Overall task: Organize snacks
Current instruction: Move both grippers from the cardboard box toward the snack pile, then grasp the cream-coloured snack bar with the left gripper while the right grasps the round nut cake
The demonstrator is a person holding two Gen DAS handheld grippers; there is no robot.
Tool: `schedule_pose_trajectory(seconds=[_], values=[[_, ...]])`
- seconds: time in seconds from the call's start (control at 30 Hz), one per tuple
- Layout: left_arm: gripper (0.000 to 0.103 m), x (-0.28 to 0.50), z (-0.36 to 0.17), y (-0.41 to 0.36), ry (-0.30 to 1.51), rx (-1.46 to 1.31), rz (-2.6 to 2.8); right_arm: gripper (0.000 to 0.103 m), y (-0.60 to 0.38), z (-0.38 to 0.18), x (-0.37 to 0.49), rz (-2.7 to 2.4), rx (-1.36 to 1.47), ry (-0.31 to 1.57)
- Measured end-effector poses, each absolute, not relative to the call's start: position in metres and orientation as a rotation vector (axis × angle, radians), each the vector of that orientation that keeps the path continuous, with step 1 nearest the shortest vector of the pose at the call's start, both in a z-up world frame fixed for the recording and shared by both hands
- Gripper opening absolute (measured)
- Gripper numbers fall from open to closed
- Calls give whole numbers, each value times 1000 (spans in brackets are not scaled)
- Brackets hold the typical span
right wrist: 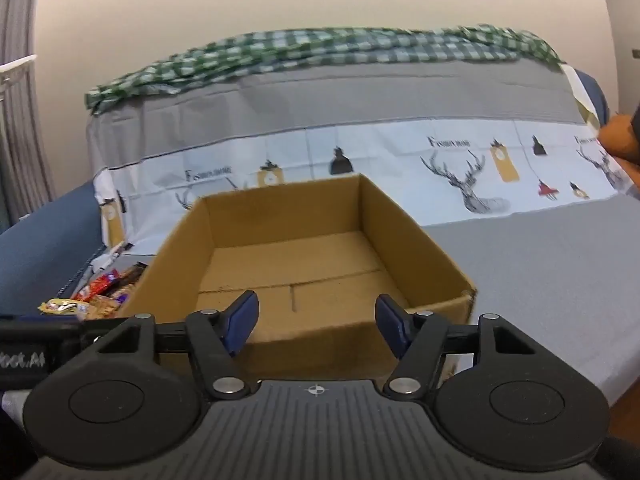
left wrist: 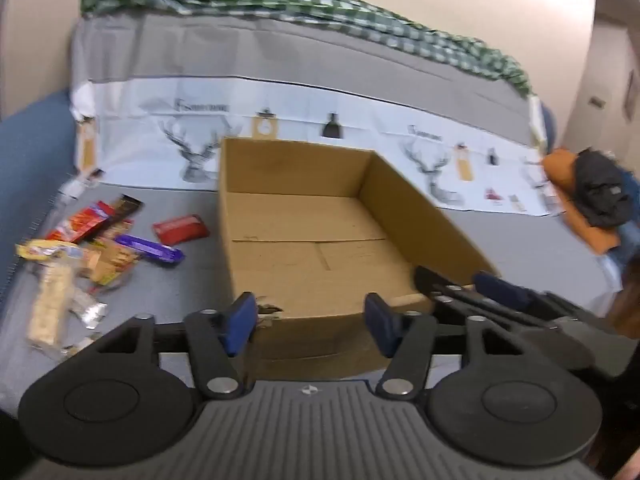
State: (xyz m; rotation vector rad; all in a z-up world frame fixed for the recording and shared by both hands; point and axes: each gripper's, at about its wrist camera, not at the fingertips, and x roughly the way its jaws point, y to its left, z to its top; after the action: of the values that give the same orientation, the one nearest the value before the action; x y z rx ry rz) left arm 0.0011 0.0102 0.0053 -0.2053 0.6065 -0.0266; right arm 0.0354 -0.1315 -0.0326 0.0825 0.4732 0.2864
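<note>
— How far are we?
— Barely begun: our open brown cardboard box (left wrist: 320,240), just beyond the fingers, holds nothing.
— And the snacks?
— The heap of wrapped snack bars (left wrist: 96,240) lies left of our left gripper (left wrist: 310,322); right gripper (right wrist: 316,322) also spread, empty.

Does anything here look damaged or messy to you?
Yes. The cardboard box has a torn, ragged spot on its near rim, by the left tool. The snacks lie in a loose jumble left of the box, none inside it yet.
</note>
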Motion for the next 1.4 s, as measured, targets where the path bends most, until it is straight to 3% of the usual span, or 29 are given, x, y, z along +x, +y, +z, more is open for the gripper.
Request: schedule_pose_trajectory(seconds=[0.07,0.6,0.73,0.8,0.83,0.93,0.97,1.07,1.2,1.33,1.4], values=[[51,1,10,16,615,-224,-87,66,-125,-28,32,302,69,457],[50,-1,19,43,565,-106,-288,67,-106,-7,35,307,189,489],[42,-4,9,46,526,-69,-325,67,-102,-16,38,312,209,498],[30,-4,0,51,517,-64,-348,67,-99,-21,40,303,198,507],[10,-4,-6,55,518,-59,-339,64,-97,-23,41,299,190,512],[1,0,-21,77,529,-108,-314,44,-91,-28,42,305,178,531],[0,2,-26,88,532,-137,-296,37,-89,-28,41,320,172,528],[0,14,-27,123,544,-179,-235,31,-78,-30,38,373,136,527],[0,28,-19,175,519,-191,-171,32,-59,-31,37,449,97,522],[2,37,-39,223,570,-209,-30,44,-35,-31,34,528,71,518],[2,41,-45,242,602,-305,3,44,-20,-31,31,580,53,507]])
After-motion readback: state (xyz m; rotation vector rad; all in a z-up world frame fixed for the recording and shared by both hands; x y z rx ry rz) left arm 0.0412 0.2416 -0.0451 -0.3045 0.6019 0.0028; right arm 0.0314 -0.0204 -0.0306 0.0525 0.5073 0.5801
